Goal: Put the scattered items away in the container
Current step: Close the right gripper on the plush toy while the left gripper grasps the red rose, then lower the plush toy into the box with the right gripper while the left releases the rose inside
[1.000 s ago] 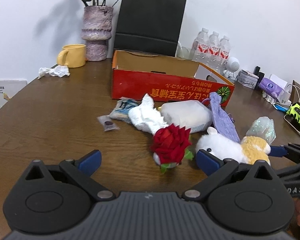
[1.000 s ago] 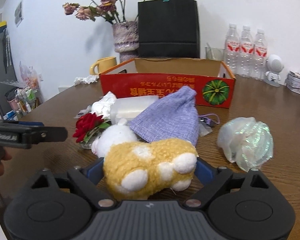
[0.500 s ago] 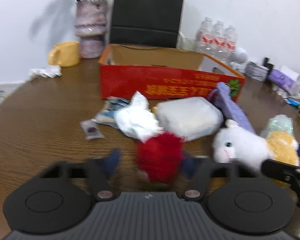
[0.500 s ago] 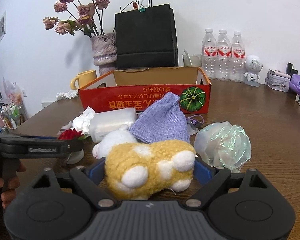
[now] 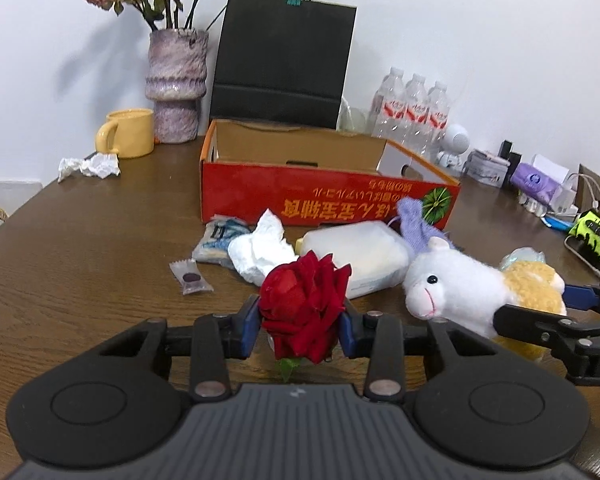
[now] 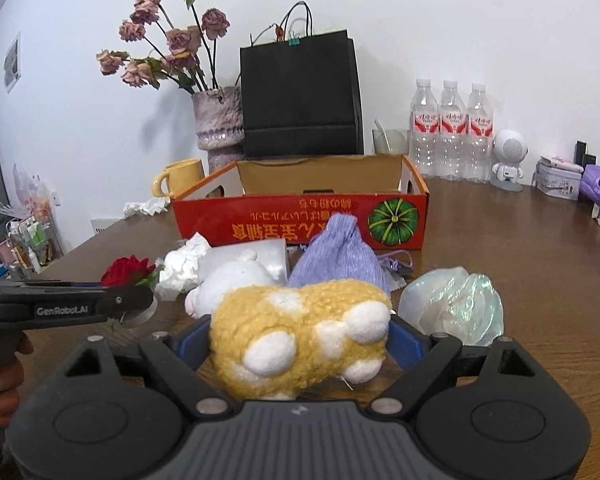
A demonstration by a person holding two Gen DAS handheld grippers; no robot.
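- Two grips are on at once: the left gripper [image 5: 300, 326] has its blue pads pressed onto the red rose [image 5: 304, 304], jaws narrowed around the bloom, low over the wooden table [image 5: 80, 248].
- At the right gripper [image 6: 298, 342], wide-set jaws hug the yellow body of the plush toy [image 6: 300, 336], which sits just in front of the red cardboard box [image 6: 300, 220].
- Soft petals may crush or slip out during the carry, since the pads bear on the bloom, not a stem.
- Both tools sit close together, so lifting together risks a collision.
- Swinging the plush forward could drag the purple pouch [image 6: 338, 256] or iridescent bag [image 6: 456, 304] beside it.
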